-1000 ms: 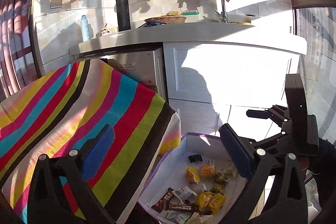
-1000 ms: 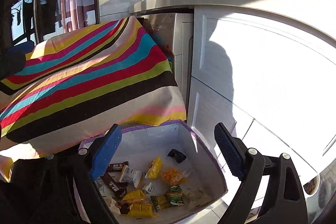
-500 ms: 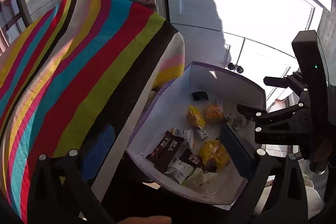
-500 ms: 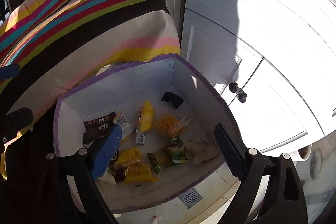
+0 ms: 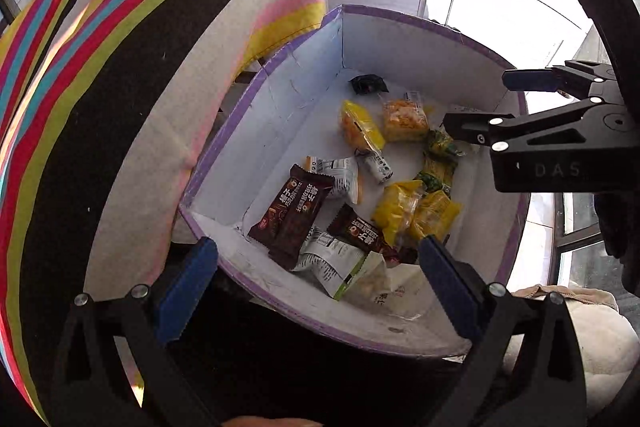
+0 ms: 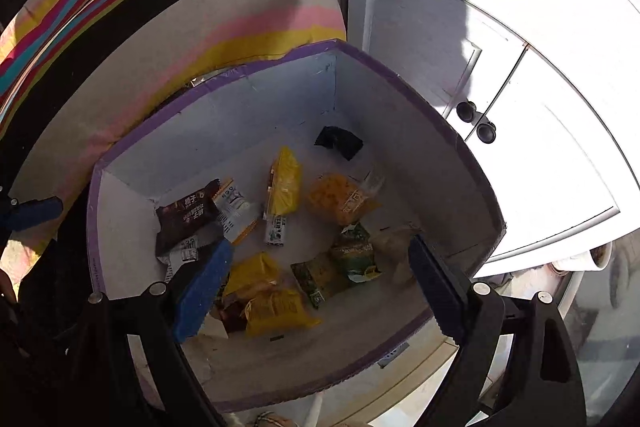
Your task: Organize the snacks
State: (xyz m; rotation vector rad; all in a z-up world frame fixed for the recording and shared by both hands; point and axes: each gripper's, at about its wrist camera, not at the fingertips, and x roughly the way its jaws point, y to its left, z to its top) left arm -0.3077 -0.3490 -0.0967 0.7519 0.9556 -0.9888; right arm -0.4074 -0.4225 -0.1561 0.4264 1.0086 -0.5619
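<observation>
Inside box [image 6: 400, 155]: snack packets [image 6: 280, 187] lay loose on white floor, clustered at near side.
Far corner: only a small black packet [image 6: 338, 143]; floor otherwise bare.
Rim: purple edge beside striped cloth [image 5: 120, 67].
Left gripper [image 5: 316, 287]: fingers apart, empty, above near wall.
Right gripper [image 6: 320, 283]: fingers apart, empty, over packets.

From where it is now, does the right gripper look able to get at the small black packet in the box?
Probably yes. The right gripper is open above the open-topped box, and the small black packet lies alone near the far corner, nothing covering it.
</observation>
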